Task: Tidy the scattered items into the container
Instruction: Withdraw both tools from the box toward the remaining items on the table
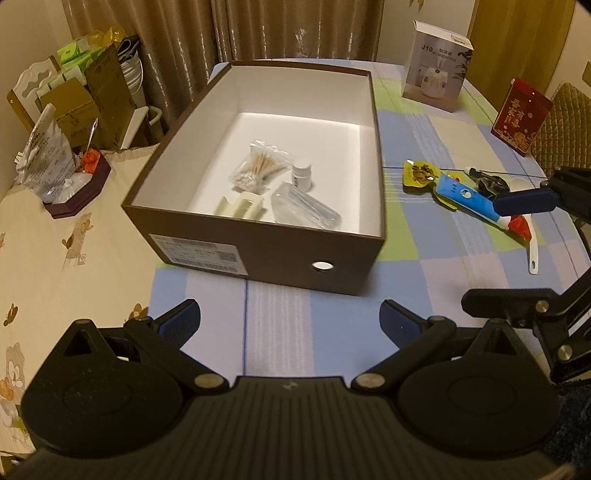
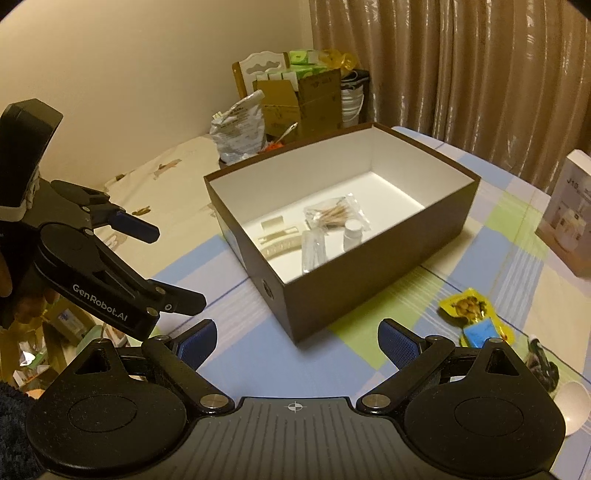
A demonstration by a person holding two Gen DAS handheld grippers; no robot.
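Matt cardboard box (image 1: 280, 254); cloth tablecloth (image 1: 424, 280).

A white humidifier carton (image 1: 439, 68) stands upright at the table's (image 1: 280, 325) far edge, near a red printed packet (image 1: 521, 116). Beige curtains (image 1: 295, 29) hang behind. Stacked cardboard boxes (image 1: 107, 92) crowd the left corner.

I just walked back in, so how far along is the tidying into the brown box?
Partly done. The brown box already holds a bag of cotton swabs, a small white bottle, a clear case and a cream clip. Both tongs are open and empty. Left on the tablecloth: yellow snack packet, blue tube, white spoon.
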